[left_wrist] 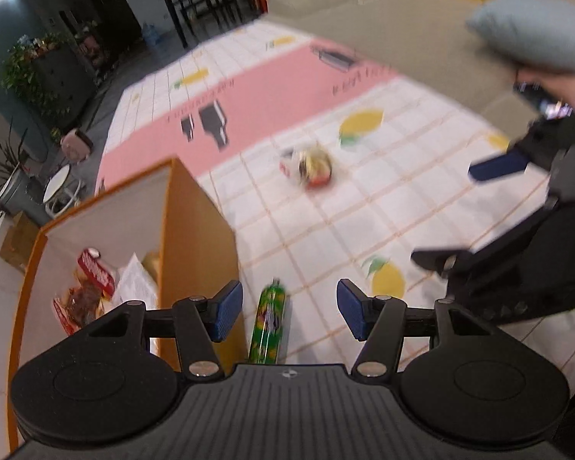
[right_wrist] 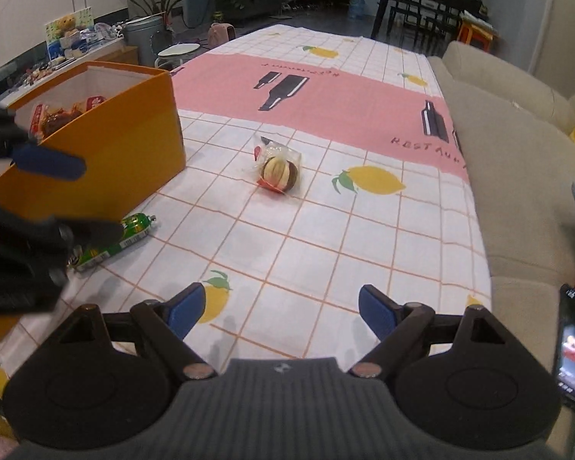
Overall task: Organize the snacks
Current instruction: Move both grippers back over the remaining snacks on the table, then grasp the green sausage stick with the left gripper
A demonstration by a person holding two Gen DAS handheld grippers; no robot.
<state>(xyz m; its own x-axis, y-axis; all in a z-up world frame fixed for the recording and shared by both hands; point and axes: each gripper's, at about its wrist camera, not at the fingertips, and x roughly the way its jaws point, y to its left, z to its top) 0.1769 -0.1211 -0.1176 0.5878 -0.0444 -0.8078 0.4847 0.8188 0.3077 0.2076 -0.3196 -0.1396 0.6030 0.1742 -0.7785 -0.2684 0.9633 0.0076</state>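
Left wrist view, going left to right: orange box [left_wrist: 195, 222] already holds a few snack packs, so it's probably the collecting spot. Left gripper [left_wrist: 289, 314] hangs spread wide with the green snack tube [left_wrist: 268, 322] lying between its fingers beside the box, nothing grasped. Wrapped pastry [right_wrist: 278, 170] sits mid-tablecloth [right_wrist: 326, 237], blurry here. Right gripper [right_wrist: 281, 310] is also released, empty. Box contents are partly hidden.
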